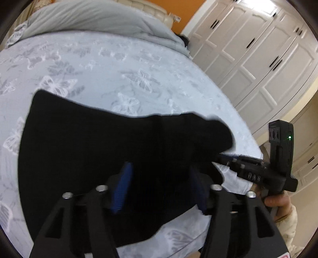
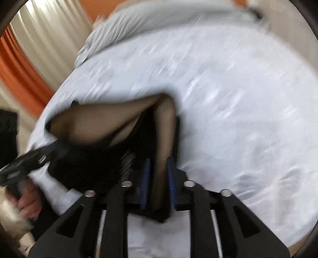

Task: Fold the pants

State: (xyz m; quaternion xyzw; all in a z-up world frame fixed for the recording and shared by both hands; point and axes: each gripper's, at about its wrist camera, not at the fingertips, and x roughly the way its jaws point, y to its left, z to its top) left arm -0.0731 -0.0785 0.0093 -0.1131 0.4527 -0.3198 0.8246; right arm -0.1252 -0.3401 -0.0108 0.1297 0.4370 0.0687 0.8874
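The black pants (image 1: 95, 150) are seen lying in a folded heap on the pale blue butterfly-patterned bed sheet (image 1: 123, 65), close to the near edge of the bed. In the left wrist view, the left gripper (image 1: 159, 188) is seen with its blue-padded fingers (image 1: 123, 190) standing well apart above the dark cloth; no fold is pressed between them. The right gripper (image 1: 228, 158) is seen at the right end of the pants, held by a hand (image 1: 276, 200); pale lettering is visible on its black body but cannot be read with certainty. In the blurred right wrist view, a strip of thin, sheer dark fabric (image 2: 165, 142) is seen running between the right gripper's blue pads (image 2: 171, 178); whether the pads press on it cannot be told. No containers are shown. White panelled wardrobe doors (image 1: 248, 59) with dark handles and a grey quilt (image 1: 89, 17) are visible behind the bed.
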